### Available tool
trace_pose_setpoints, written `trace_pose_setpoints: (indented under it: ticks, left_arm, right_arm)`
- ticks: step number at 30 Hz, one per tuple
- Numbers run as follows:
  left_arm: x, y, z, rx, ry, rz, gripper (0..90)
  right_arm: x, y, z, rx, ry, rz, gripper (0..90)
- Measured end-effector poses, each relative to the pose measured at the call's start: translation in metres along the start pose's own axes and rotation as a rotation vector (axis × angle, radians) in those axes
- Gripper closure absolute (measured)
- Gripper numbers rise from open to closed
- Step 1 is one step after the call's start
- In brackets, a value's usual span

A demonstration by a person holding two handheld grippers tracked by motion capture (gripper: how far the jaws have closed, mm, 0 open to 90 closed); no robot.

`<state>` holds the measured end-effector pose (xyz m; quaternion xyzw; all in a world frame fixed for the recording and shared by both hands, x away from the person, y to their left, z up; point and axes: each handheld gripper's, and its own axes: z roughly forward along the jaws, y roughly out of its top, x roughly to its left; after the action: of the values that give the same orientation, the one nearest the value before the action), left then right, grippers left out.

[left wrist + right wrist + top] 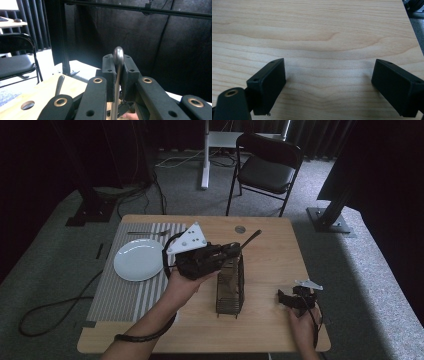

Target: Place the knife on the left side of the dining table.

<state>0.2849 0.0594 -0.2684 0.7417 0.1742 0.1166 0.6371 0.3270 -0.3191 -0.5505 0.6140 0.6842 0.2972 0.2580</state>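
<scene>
Left tongs (117, 75), frame centre, clench a metal utensil handle (118, 56) above the wire caddy (230, 290); next, lowering it in. Right tongs (328, 86) rest released on the counter (317, 30).

A slim metal utensil (117, 75) stands nearly upright, pinched between the jaws of the left hand-held gripper (235, 251), its rounded handle end poking above the pads. It hangs over a dark wire caddy (230, 287) standing upright on the wooden worktop (270, 255). A second dark utensil handle (251, 239) leans out of the caddy's top.
</scene>
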Motion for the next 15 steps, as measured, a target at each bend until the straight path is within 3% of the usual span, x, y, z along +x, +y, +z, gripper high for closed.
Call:
trace_pose_setpoints:
  ticks: [5,15]
  left_arm:
    - [-0.002,0.005,-0.015,-0.002,0.030,-0.002,83.8]
    - [0.004,0.014,-0.056,-0.004,0.139,0.002,83.8]
  right_arm:
    - [0.000,0.000,0.000,0.000,0.000,0.001,11.5]
    - [0.000,0.000,0.000,0.000,0.000,0.000,11.5]
